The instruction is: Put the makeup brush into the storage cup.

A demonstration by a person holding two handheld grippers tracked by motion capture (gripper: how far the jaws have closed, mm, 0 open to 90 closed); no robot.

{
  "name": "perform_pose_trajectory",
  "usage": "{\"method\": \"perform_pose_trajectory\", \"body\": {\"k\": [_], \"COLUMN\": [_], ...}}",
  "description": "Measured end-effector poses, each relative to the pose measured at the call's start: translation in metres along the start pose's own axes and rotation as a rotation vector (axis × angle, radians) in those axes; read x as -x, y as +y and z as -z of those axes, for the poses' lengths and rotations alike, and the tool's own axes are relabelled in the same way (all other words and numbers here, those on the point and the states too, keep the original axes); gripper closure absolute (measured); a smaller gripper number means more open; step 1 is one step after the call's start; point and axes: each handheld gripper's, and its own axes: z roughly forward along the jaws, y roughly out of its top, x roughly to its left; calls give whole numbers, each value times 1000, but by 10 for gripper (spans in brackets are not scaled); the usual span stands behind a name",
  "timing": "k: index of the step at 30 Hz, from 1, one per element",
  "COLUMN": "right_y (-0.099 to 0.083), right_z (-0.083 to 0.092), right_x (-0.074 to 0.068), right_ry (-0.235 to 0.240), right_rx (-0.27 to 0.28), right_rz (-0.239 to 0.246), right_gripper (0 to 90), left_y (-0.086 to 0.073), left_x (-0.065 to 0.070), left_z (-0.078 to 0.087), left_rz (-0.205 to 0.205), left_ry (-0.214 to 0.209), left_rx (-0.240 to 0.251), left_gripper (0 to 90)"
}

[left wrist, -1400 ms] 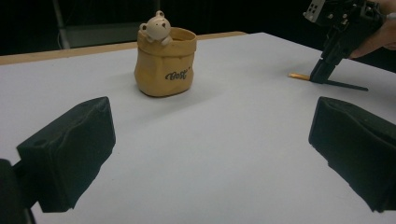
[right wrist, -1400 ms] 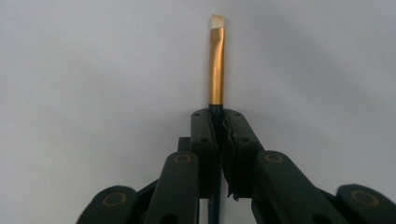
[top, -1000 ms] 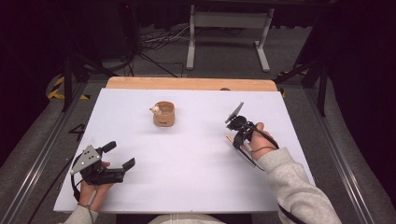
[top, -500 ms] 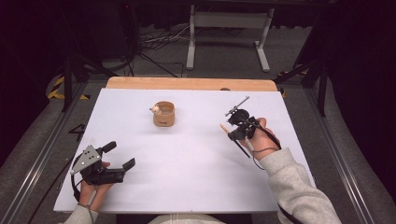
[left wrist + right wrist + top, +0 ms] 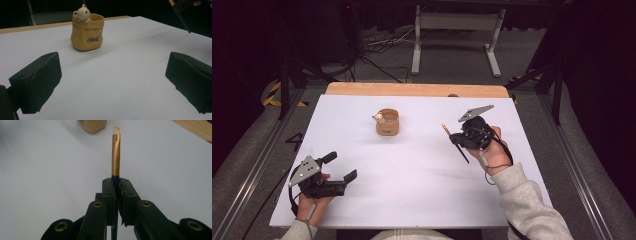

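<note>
Right gripper [image 5: 115, 185] jaws clamped on dark handle of brush [image 5: 115, 155]; we held it lifted clear of counter [image 5: 412, 170], gold ferrule and pale tip aimed toward bear cup [image 5: 387, 122]. Left gripper [image 5: 339, 172] jaws stood wide, empty, low near counter's near edge. We judged pickup done; carrying brush to cup and dropping it in remained. Cup interior hidden; lower handle cut off behind jaws.
</note>
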Motion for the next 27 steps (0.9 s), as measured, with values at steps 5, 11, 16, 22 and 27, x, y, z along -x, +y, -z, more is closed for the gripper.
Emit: {"method": "perform_pose_trajectory", "body": {"k": [5, 11, 16, 22, 27], "right_y": [-4, -9, -17, -23, -29], "right_z": [5, 6, 6, 3, -1], "right_x": [-3, -5, -8, -12, -19], "right_ry": [52, 108, 157, 186, 171], "right_rx": [118, 216, 334, 421, 505], "right_rz": [8, 16, 66, 76, 104], "right_gripper": [841, 840, 840, 840, 839], "left_y": [0, 0, 0, 0, 0], "left_x": [0, 0, 0, 1, 0], "left_z": [0, 0, 0, -1, -1], "left_rz": [1, 2, 4, 4, 3], "left_ry": [-2, -3, -3, -5, -6], "left_rx": [-2, -3, -4, -4, -4], "left_gripper": [12, 12, 12, 12, 13]}}
